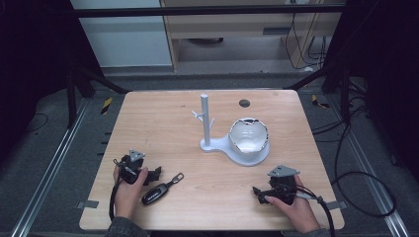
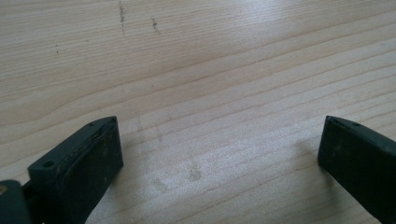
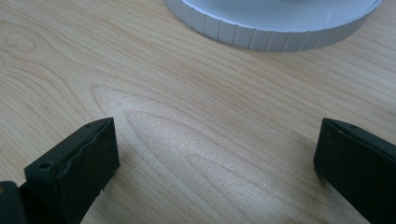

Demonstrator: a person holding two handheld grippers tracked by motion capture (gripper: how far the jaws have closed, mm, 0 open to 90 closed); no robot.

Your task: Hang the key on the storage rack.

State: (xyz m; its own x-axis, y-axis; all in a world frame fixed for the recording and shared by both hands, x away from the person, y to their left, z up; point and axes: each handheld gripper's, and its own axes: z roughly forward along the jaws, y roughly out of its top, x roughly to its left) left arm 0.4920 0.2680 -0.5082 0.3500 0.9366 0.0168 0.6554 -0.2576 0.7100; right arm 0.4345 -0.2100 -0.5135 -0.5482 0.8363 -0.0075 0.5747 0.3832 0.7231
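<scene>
A black car key fob (image 1: 157,191) with a metal ring lies on the wooden table (image 1: 168,128) near the front left. Just to its left my left gripper (image 1: 152,175) rests on the table, open; in its own view the gripper (image 2: 219,149) has only bare wood between the jaws. A pale grey stand (image 1: 205,123) with a post and short pegs rises mid-table, joined to a round dish (image 1: 248,136). My right gripper (image 1: 258,192) sits at the front right, open. In its view the right gripper (image 3: 217,149) faces the dish's ribbed base (image 3: 271,32).
A small dark round grommet (image 1: 244,103) is set in the table near its far edge. Black cables (image 1: 356,177) trail off the right side onto the floor. Metal rails (image 1: 44,173) run along both sides of the table.
</scene>
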